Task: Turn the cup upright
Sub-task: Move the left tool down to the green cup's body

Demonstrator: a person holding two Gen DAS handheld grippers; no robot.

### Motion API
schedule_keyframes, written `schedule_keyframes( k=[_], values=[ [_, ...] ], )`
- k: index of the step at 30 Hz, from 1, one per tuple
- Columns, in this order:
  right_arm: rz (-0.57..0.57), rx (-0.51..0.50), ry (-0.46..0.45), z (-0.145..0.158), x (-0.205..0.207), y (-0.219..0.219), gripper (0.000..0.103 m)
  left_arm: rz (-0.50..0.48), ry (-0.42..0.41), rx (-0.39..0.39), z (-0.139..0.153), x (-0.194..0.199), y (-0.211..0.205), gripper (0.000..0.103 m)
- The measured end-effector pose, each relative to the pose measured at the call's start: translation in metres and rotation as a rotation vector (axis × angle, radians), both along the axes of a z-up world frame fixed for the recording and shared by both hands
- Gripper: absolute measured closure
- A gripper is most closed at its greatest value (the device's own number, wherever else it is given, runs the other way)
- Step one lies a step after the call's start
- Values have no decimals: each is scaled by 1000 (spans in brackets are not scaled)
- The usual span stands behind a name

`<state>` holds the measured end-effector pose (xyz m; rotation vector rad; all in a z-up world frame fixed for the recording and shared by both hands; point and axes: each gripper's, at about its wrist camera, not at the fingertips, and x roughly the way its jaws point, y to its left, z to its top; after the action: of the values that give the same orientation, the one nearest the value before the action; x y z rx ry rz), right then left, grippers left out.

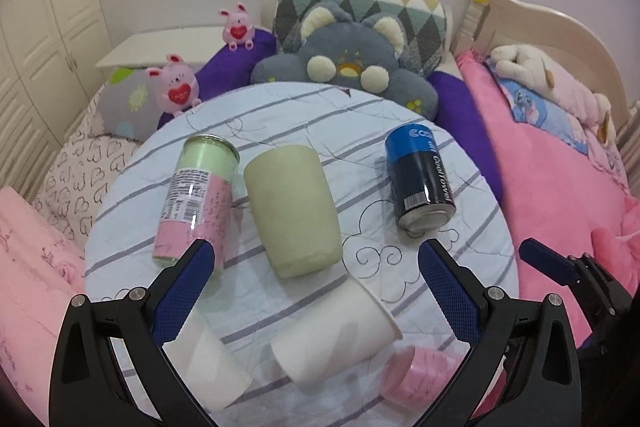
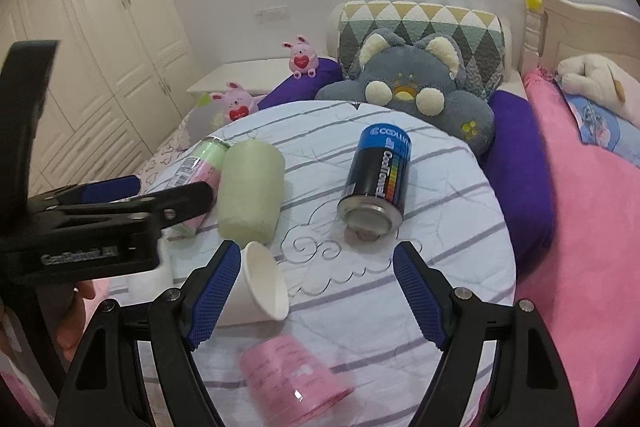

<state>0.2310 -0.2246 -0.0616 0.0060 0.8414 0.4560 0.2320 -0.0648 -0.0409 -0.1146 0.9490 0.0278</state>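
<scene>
Left wrist view shows our left gripper with its jaws spread wide, holding nothing, hovering over the round table. Between and below the blue pads lies a white paper cup on its side, its rim pointing up-right; neither pad touches it. A second white cup lies partly under the left finger, and we cannot tell whether they touch. A pink cup lies blurred near the right finger.

From the right wrist view, our right gripper is also wide apart and empty. The same white paper cup sits just beside its left pad, mouth facing right, and contact is unclear. Farther back lie a green cup, a pink-and-green can and a blue-and-black can.
</scene>
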Motion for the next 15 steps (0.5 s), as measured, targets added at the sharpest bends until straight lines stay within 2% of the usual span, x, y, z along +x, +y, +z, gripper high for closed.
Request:
schedule_keyframes(
  k=[12,15],
  values=[
    [58,-37,-17,-12,32,4,23,13,185,-91,-32,74,9,0],
    [73,-35,-16,-15,39,5,23,56,220,-129,-41,89,17,0]
  ],
)
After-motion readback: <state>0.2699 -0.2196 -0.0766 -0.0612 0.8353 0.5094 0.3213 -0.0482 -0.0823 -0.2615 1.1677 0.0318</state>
